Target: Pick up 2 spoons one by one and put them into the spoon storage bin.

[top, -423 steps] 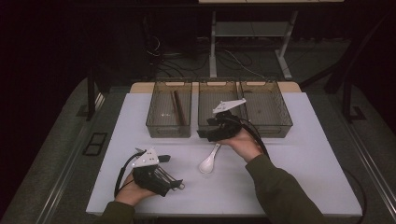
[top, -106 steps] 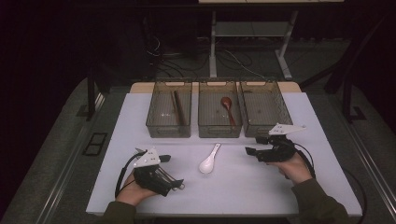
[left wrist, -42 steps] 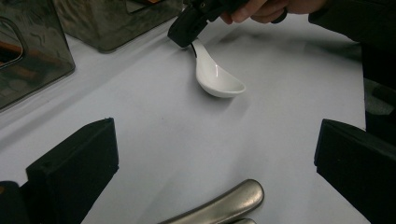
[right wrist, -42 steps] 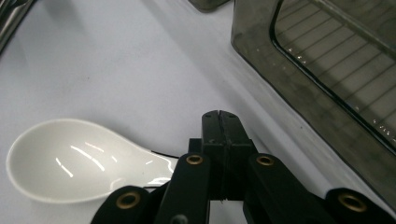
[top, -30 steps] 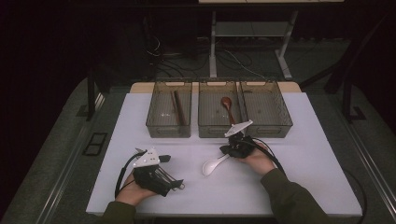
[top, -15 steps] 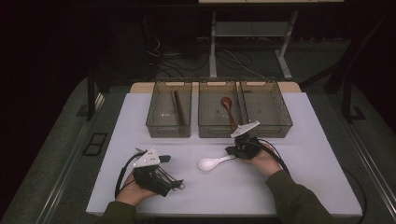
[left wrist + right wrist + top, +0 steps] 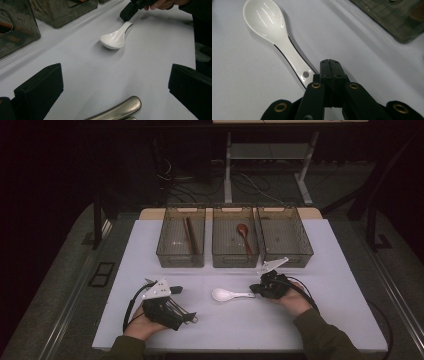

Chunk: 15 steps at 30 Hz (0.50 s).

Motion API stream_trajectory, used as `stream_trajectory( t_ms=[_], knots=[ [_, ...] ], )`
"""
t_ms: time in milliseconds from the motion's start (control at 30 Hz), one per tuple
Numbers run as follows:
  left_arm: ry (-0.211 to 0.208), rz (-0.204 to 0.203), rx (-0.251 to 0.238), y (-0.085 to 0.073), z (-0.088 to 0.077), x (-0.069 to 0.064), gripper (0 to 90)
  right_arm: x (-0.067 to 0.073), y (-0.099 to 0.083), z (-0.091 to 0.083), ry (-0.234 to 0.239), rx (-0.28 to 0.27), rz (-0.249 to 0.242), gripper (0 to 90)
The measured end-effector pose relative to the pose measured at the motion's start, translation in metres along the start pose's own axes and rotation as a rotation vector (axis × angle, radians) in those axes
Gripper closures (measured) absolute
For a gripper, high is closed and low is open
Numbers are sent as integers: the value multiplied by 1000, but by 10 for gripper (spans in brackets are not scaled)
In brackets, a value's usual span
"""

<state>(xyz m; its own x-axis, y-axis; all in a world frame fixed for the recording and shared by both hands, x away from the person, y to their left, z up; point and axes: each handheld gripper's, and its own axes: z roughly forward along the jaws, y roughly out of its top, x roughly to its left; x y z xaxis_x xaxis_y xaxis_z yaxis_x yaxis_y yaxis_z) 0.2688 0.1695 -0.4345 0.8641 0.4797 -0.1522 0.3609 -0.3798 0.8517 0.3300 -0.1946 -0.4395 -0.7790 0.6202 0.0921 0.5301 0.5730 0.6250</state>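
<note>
A white ceramic spoon [image 7: 223, 294] lies on the white table [image 7: 330, 270], bowl to the left and handle to the right. My right gripper [image 7: 254, 291] is shut with nothing between its jaws. In the right gripper view its tip [image 7: 330, 62] sits right beside the holed end of the spoon [image 7: 269, 25]. My left gripper [image 7: 187, 316] rests at the front left, open, pointing at the spoon [image 7: 113, 38]. Between and below its jaws [image 7: 115, 82] lies a metal utensil handle [image 7: 117, 111], not gripped. The right gripper [image 7: 126, 13] also shows beyond the spoon.
Three smoky clear bins stand in a row at the back. The left bin [image 7: 172, 256] holds brown chopsticks [image 7: 190, 234], the middle bin [image 7: 222, 257] a brown spoon [image 7: 243, 234], and the right bin [image 7: 295, 255] looks bare. Dark floor surrounds the table.
My right gripper has slid right and toward the person. The white spoon has swung from a diagonal to lie crosswise, handle toward the gripper. The left gripper has stayed put.
</note>
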Motion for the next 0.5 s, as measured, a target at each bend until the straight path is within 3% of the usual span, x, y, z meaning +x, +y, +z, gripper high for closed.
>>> stream_trajectory(
  t_ms=[67,200,300,500],
  knots=[
    [1,4,-1,0,0,-1,0,-1,1,-3,7,-34,20,819],
    [1,6,1,0,0,1,0,-1,7,-9,67,-89,55,642],
    [1,6,1,0,0,0,0,4,10,-7,93,-105,47,567],
    [0,7,8,0,1,1,0,16,21,5,142,-121,25,505]
  ],
)
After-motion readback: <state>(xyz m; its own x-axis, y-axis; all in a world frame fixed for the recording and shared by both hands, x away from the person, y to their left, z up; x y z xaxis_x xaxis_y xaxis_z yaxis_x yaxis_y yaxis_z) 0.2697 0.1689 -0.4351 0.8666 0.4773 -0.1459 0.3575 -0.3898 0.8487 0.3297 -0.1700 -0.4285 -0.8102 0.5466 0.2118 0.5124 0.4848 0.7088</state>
